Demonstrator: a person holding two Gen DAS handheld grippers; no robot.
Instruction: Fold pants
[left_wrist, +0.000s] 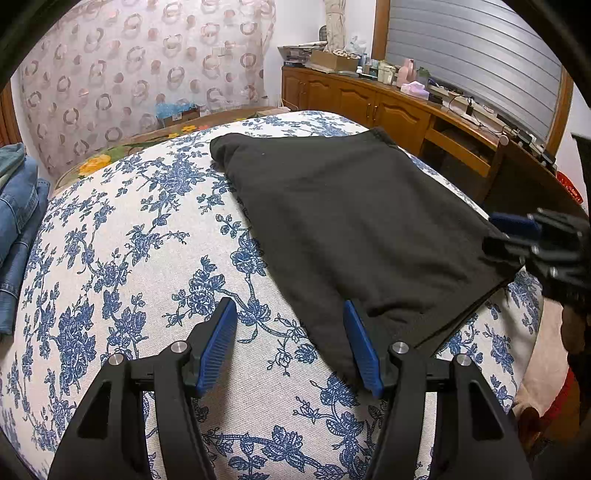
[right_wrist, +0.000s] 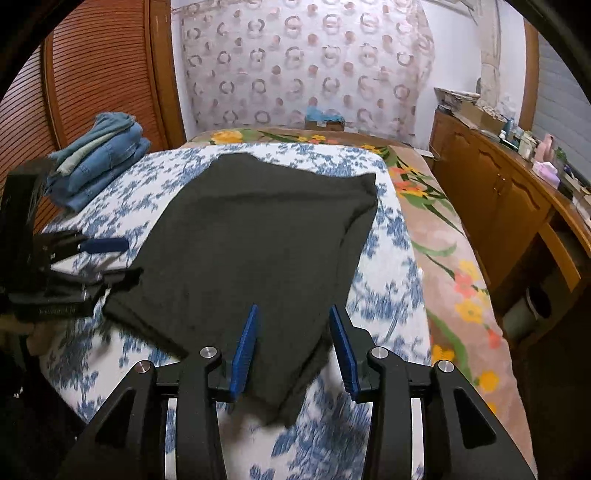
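- Left wrist view, far left: a stack of blue jeans (left_wrist: 16, 206) is lying at the edge of the bed (left_wrist: 122, 236), which is wearing a white cover printed with blue flowers.
- Left wrist view, bottom centre: the left gripper (left_wrist: 290, 332) is hovering over the cover with its blue-padded fingers (left_wrist: 218, 345) standing released; nothing is being pinched between them. The right-hand pad is sitting just at the near corner of the black pants (left_wrist: 354, 229), without pressing on the cloth.
- Left wrist view, centre: the black pants are lying folded and flat on the bed cover, running from the near corner toward the far edge.
- Left wrist view, right: the right gripper (left_wrist: 517, 236) is reaching in at the right edge of the pants; a wooden sideboard (left_wrist: 388, 107) carrying bottles and boxes is standing along the wall behind.
- Right wrist view, left: the jeans (right_wrist: 99, 155) are resting on the far left of the bed (right_wrist: 388, 266), and the left gripper (right_wrist: 107, 258) is sitting beside the left corner of the pants (right_wrist: 258, 236).
- Right wrist view, bottom centre: the right gripper (right_wrist: 293, 339) is standing with its fingers (right_wrist: 243, 350) released. The near corner of the pants is lying between them, and neither pad is clamping it.
- Right wrist view, right: a flowered blanket (right_wrist: 454, 266) is showing beyond the cover's edge.
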